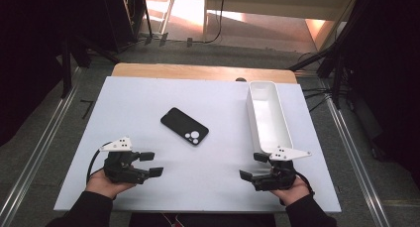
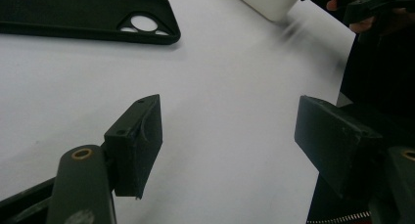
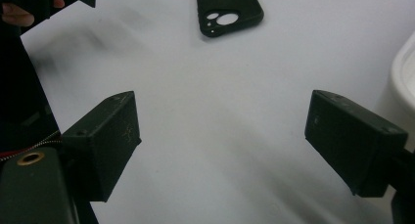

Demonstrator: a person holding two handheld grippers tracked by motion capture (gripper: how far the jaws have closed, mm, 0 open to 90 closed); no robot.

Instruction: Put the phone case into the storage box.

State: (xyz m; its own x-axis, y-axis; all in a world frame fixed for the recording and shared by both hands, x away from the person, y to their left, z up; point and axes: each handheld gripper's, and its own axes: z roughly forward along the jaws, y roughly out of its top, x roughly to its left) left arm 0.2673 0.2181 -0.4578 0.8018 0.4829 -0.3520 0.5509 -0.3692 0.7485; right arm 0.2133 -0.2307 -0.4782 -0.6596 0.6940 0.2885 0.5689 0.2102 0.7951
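Note:
A black phone case with round camera holes lies flat near the middle of the white table. It is also at the top left of the left gripper view as the phone case, and at the top of the right gripper view as the phone case. My left gripper rests low at the front left, open, with nothing between its jaws, which point right. At the front right my right gripper is open too, pointing left, with bare table between its jaws. Both stand well short of the case.
A long white rectangular bin stands at the right of the table, just behind my right gripper; its wall is at the right edge of the right gripper view. Bare wood edges the far side. Metal rails run along both sides on the floor.

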